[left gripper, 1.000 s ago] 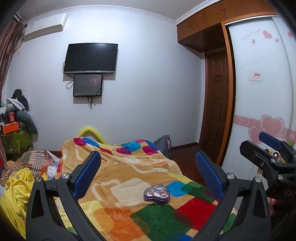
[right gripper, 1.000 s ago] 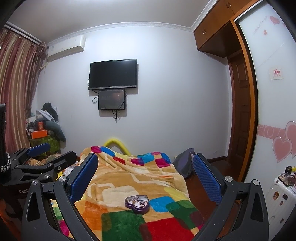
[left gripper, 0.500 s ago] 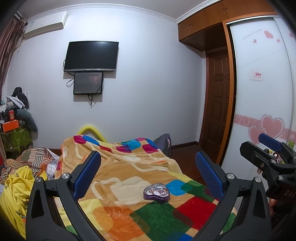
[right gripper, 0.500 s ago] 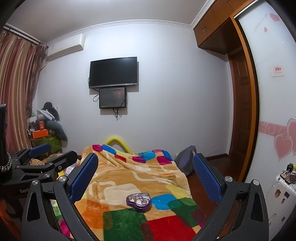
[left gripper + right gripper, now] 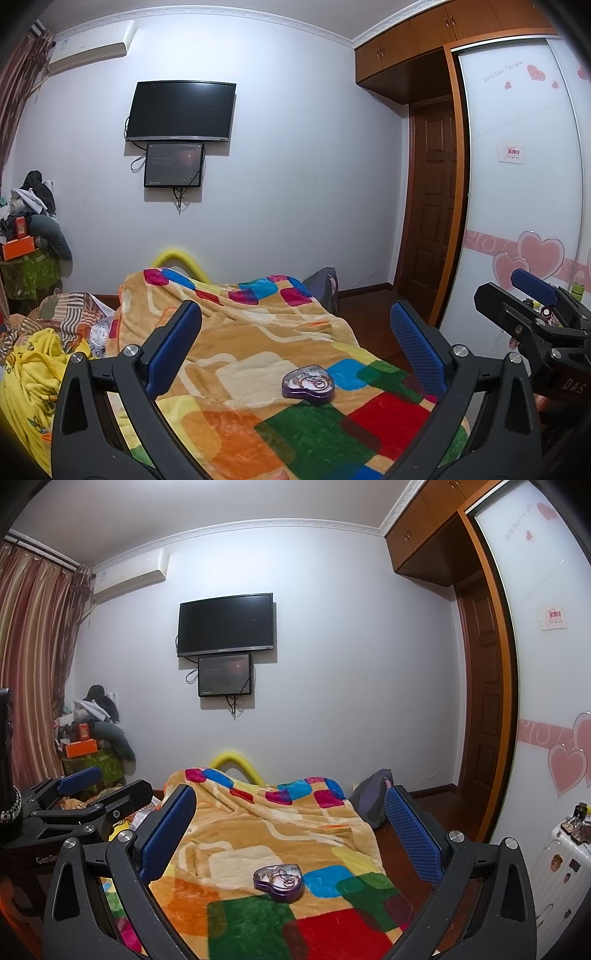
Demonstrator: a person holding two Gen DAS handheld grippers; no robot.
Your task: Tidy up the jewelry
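Note:
A purple heart-shaped jewelry box (image 5: 308, 385) lies on the colourful patchwork blanket (image 5: 236, 354) of the bed; it also shows in the right wrist view (image 5: 279, 881). Jewelry pieces show on or under its top. My left gripper (image 5: 295, 347) is open and empty, held above and short of the box. My right gripper (image 5: 290, 827) is open and empty too, likewise short of the box. The right gripper shows at the right edge of the left wrist view (image 5: 532, 306), and the left gripper shows at the left of the right wrist view (image 5: 81, 794).
Yellow and striped bedding (image 5: 33, 365) is piled left of the blanket. A white suitcase (image 5: 561, 864) with small items stands at the right by the wardrobe (image 5: 524, 184). A cluttered stand (image 5: 88, 753) is at the far left. A TV (image 5: 181, 110) hangs on the far wall.
Both views have shifted slightly, with the box sitting a little higher in each frame. The box stays put and both grippers remain open.

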